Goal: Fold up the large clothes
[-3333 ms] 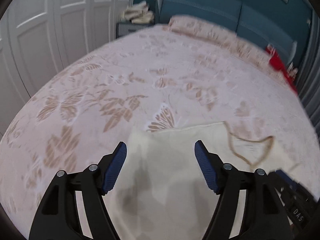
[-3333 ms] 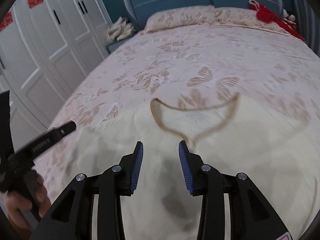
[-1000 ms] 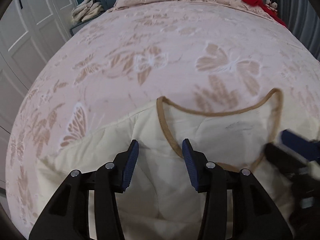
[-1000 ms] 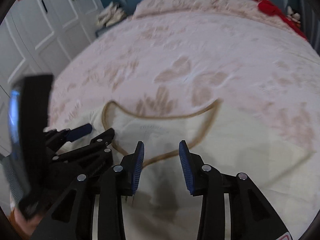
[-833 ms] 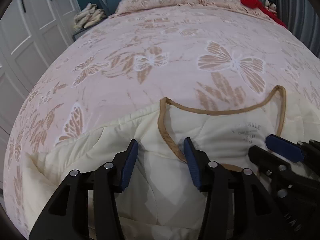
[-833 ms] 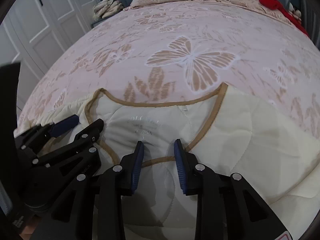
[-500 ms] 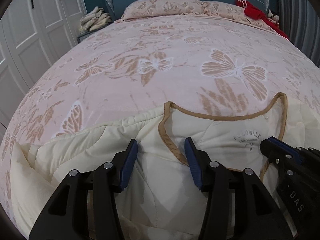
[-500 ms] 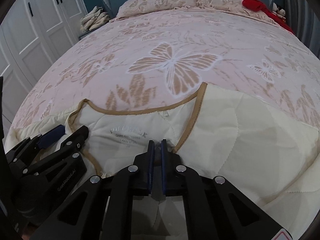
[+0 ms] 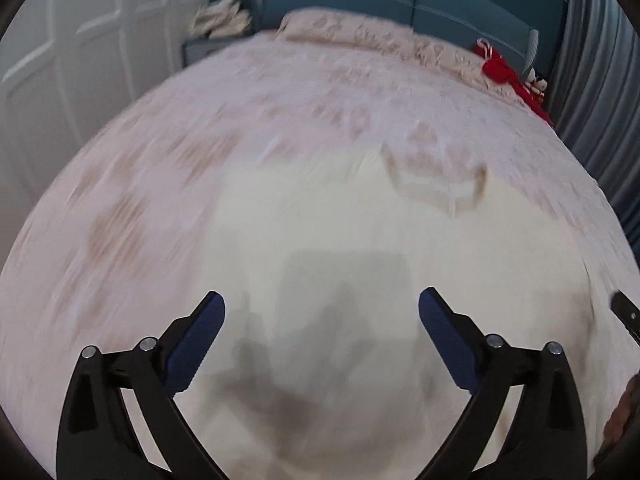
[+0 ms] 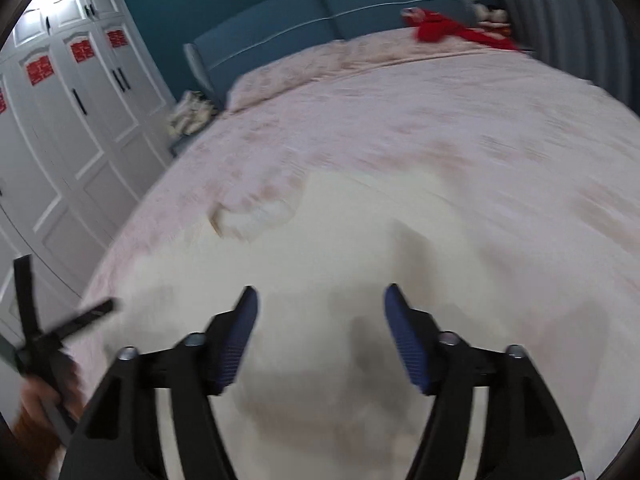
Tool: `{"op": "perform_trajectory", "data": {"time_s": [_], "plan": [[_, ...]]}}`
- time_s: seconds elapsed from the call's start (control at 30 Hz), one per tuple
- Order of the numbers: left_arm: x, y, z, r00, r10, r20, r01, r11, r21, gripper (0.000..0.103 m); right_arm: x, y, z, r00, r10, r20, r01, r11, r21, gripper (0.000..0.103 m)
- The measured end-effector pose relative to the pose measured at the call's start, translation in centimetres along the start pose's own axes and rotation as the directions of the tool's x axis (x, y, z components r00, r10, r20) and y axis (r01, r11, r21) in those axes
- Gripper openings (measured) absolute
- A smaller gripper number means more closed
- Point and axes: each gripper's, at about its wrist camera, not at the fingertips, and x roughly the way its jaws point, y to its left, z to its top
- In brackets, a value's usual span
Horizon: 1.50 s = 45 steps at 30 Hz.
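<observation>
A cream quilted garment with a tan-trimmed neckline lies spread on the pink butterfly bedspread. My left gripper is open and empty, held above the garment's lower part. In the right wrist view the garment lies below my right gripper, which is open and empty; the neckline sits ahead to the left. The left gripper shows blurred at that view's left edge. Both views are motion-blurred.
White wardrobe doors stand along the left. A blue headboard and pink pillows are at the far end, with a red item at the far right. A nightstand with folded cloth stands beside the bed.
Both grippers have pulled back and up from the neckline and opened wide; the right gripper, shut at the collar half a second ago, has let go. The garment lies flat, farther away.
</observation>
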Motion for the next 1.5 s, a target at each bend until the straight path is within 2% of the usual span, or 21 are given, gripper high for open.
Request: {"op": "perform_trajectory", "data": {"time_s": [0.13, 0.27, 0.37, 0.43, 0.47, 0.53, 0.57, 0.63, 0.67, 0.7, 0.73, 0.77, 0.93, 1.03, 1.1, 1.17, 1.23, 1.33, 1.37, 1.4, 1.5], "plan": [[-5.3, 6.5, -9.4, 0.989, -0.006, -0.146, -0.016, 0.989, -0.150, 0.096, -9.2, -7.6, -8.8, 0.975, -0.159, -0.154, 0.169, 0.984, 0.060, 0.072], [-8.2, 10.8, -16.5, 0.979, -0.060, -0.197, -0.007, 0.947, -0.320, 0.096, -14.0, -12.3, -15.2, 0.960, -0.136, -0.246, 0.192, 0.957, 0.219, 0.072], [-9.0, 11.0, -18.0, 0.983, -0.085, -0.164, 0.022, 0.936, -0.351, 0.095, -14.4, -13.8, -17.5, 0.972, -0.019, -0.232, 0.107, 0.921, 0.375, 0.073], [-9.0, 10.3, -18.0, 0.983, -0.111, -0.147, 0.054, 0.936, -0.348, 0.091, -13.8, -13.5, -18.1, 0.975, 0.019, -0.220, 0.074, 0.909, 0.409, 0.074], [-8.8, 9.9, -17.9, 0.978, -0.138, -0.155, 0.075, 0.931, -0.356, 0.086, -13.5, -13.1, -18.1, 0.978, 0.015, -0.210, 0.073, 0.911, 0.405, 0.079], [-8.4, 8.9, -17.6, 0.967, -0.198, -0.159, 0.129, 0.923, -0.363, 0.074, -12.7, -12.0, -17.7, 0.982, 0.022, -0.189, 0.054, 0.920, 0.388, 0.080], [-8.1, 8.3, -17.4, 0.962, -0.212, -0.171, 0.140, 0.924, -0.357, 0.062, -12.4, -11.7, -17.5, 0.983, 0.034, -0.183, 0.042, 0.917, 0.397, 0.080], [-8.1, 7.5, -17.4, 0.962, -0.199, -0.188, 0.126, 0.932, -0.340, 0.050, -11.6, -11.3, -17.1, 0.982, 0.086, -0.171, -0.006, 0.906, 0.424, 0.077], [-8.1, 7.2, -17.3, 0.961, -0.199, -0.192, 0.126, 0.933, -0.336, 0.033, -11.3, -10.9, -16.7, 0.981, 0.100, -0.168, -0.017, 0.899, 0.437, 0.070], [-8.2, 7.0, -17.2, 0.960, -0.200, -0.198, 0.125, 0.934, -0.334, 0.021, -10.9, -10.5, -16.4, 0.977, 0.113, -0.179, -0.024, 0.899, 0.437, 0.050], [-8.6, 7.0, -17.1, 0.961, -0.202, -0.189, 0.130, 0.933, -0.336, 0.018, -10.5, -9.9, -16.1, 0.973, 0.115, -0.199, -0.020, 0.906, 0.424, 0.032], [-9.2, 6.9, -16.9, 0.961, -0.211, -0.177, 0.142, 0.931, -0.337, 0.015, -10.2, -9.4, -15.9, 0.971, 0.098, -0.220, 0.000, 0.914, 0.407, 0.008], [-14.4, 6.3, -15.8, 0.971, -0.211, -0.110, 0.175, 0.946, -0.274, 0.007, -14.7, -6.9, -13.9, 0.981, 0.088, -0.175, -0.032, 0.953, 0.300, 0.005], [-18.0, 6.1, -16.2, 0.973, -0.210, -0.098, 0.186, 0.959, -0.213, 0.007, -18.3, -5.4, -13.0, 0.977, 0.077, -0.200, -0.042, 0.984, 0.174, 0.004], [-20.9, 6.6, -17.8, 0.971, -0.209, -0.119, 0.187, 0.967, -0.173, 0.007, -21.5, -4.3, -13.5, 0.965, 0.047, -0.257, -0.034, 0.998, 0.052, 0.004], [-23.5, 7.2, -19.8, 0.963, -0.219, -0.155, 0.194, 0.968, -0.160, 0.007, -24.2, -3.9, -14.9, 0.940, 0.016, -0.340, -0.025, 0.999, -0.021, 0.004], [-26.9, 8.2, -22.6, 0.950, -0.233, -0.207, 0.201, 0.966, -0.163, 0.007, -27.3, -3.8, -17.2, 0.896, -0.013, -0.443, -0.021, 0.997, -0.072, 0.004], [-32.0, 9.3, -25.8, 0.935, -0.264, -0.235, 0.210, 0.950, -0.232, 0.007, -32.2, -4.0, -19.6, 0.857, 0.002, -0.516, -0.031, 0.998, -0.048, 0.004], [-33.3, 9.3, -25.9, 0.939, -0.265, -0.217, 0.210, 0.946, -0.246, 0.007, -33.1, -3.9, -19.5, 0.859, 0.016, -0.511, -0.037, 0.999, -0.031, 0.004], [-34.6, 9.3, -25.5, 0.947, -0.264, -0.186, 0.213, 0.944, -0.253, 0.007, -34.2, -3.5, -18.9, 0.876, 0.034, -0.481, -0.048, 0.999, -0.018, 0.004], [-35.8, 8.6, -22.8, 0.960, -0.267, -0.087, 0.242, 0.943, -0.229, 0.007, -35.2, -2.4, -15.2, 0.943, 0.067, -0.326, -0.076, 0.997, -0.013, 0.004]]}}
